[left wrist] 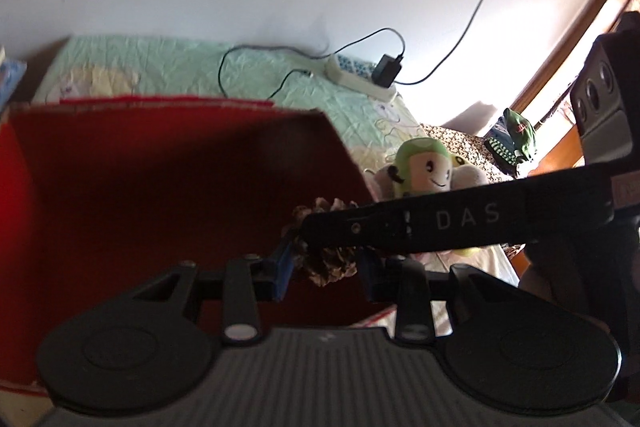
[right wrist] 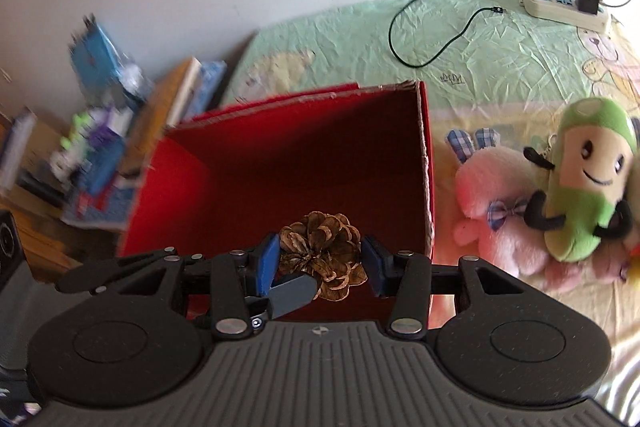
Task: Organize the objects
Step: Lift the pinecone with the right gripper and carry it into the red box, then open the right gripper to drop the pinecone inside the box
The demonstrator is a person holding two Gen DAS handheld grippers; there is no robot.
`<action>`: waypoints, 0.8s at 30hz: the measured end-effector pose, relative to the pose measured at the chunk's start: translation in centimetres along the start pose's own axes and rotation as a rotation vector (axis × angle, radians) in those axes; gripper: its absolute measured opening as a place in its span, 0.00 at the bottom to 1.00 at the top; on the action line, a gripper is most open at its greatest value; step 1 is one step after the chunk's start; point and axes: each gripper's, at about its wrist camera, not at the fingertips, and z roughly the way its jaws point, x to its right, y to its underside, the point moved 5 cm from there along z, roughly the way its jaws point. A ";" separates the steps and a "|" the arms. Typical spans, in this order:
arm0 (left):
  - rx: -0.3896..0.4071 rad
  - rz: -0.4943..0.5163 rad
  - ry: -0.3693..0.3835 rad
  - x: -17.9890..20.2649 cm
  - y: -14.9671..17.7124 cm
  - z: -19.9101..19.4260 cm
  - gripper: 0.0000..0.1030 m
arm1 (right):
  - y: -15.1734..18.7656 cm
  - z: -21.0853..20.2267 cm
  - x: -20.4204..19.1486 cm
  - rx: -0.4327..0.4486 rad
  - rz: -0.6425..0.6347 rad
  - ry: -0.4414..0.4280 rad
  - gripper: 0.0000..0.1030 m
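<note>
Both claws are on the cone (right wrist: 320, 247)! The right claw (right wrist: 320, 261) has its blue pads pressed to either side of it. The left claw (left wrist: 324, 271) is clamped on it too, nearly shut. The cone hangs over the open red box (right wrist: 280, 155) on the bed (right wrist: 480, 59), with the plush toy (right wrist: 580, 179) lying off to the right.

The red box (right wrist: 304, 163) looks open and roomy; plush toys (right wrist: 576, 187) crowd its right.
</note>
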 end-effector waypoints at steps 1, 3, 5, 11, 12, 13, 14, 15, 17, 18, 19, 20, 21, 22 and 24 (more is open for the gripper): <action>-0.009 -0.017 0.004 -0.3 -0.1 0.5 0.33 | -0.2 0.5 -0.1 -0.008 -0.014 0.019 0.46; -0.034 -0.038 0.012 -0.8 -0.5 1.1 0.33 | -0.3 1.5 -0.3 -0.033 -0.036 0.060 0.46; -0.068 -0.043 0.017 -1.0 -0.2 1.7 0.33 | -0.2 2.2 -0.5 -0.068 -0.067 0.112 0.46; -0.133 -0.029 0.023 -1.3 0.7 2.6 0.36 | 0.0 4.5 -0.5 -0.204 -0.154 0.217 0.46; -0.141 -0.025 0.021 -1.5 0.8 2.9 0.36 | 0.1 4.8 -0.7 -0.223 -0.174 0.236 0.46; -0.148 -0.024 0.019 -1.6 0.9 3.0 0.36 | 0.1 4.9 -0.8 -0.238 -0.187 0.239 0.46; -0.157 -0.024 0.018 -1.8 1.0 3.2 0.36 | 0.3 5.1 -0.9 -0.260 -0.197 0.249 0.46; -0.162 -0.023 0.019 -2.0 1.1 3.2 0.36 | 0.3 5.3 -0.9 -0.279 -0.204 0.255 0.46; -0.176 -0.017 0.015 -2.1 1.3 3.3 0.36 | 0.5 5.5 -1.0 -0.308 -0.221 0.264 0.46; -0.179 -0.012 0.008 -2.2 1.3 3.3 0.36 | 0.5 5.6 -1.0 -0.321 -0.226 0.266 0.46; -0.182 -0.006 0.000 -2.2 1.4 3.3 0.36 | 0.6 5.8 -1.0 -0.335 -0.225 0.266 0.46; -0.183 -0.001 -0.008 -2.2 1.4 3.3 0.38 | 0.4 6.0 -1.0 -0.349 -0.221 0.266 0.46; -0.184 -0.001 -0.014 -2.2 1.5 3.2 0.40 | 0.5 6.1 -1.0 -0.358 -0.218 0.267 0.46; -0.183 -0.001 -0.019 -2.2 1.4 3.2 0.40 | 0.5 6.2 -1.1 -0.368 -0.216 0.269 0.46; -0.178 -0.001 -0.030 -2.3 1.3 3.0 0.42 | 0.5 6.4 -1.2 -0.385 -0.213 0.271 0.47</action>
